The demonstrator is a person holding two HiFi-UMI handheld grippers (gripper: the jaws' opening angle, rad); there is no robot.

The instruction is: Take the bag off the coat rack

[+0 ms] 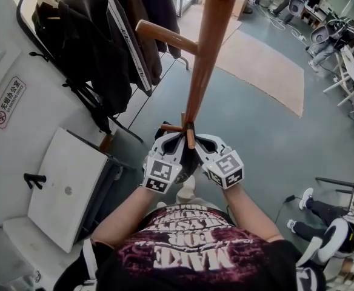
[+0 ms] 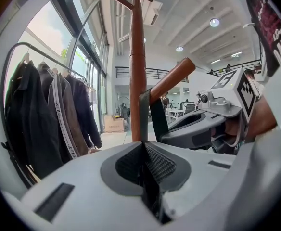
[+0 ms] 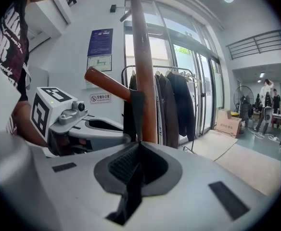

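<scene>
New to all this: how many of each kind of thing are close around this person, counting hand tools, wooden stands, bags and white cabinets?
Grippers: 2 (left gripper, right gripper, each shut on a strap)
Wooden coat rack: 1
Bag, mostly hidden: 1
White cabinet: 1
Total: 5

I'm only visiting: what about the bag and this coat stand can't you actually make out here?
- Black bag: in the head view its body is hidden beneath the left gripper and right gripper. Both gripper views show only its dark strap running into the shut jaws.
- Brown wooden coat rack: its top is cut off by the head view's upper edge.
- Red-and-white wall sign: the print is too small to read.
</scene>
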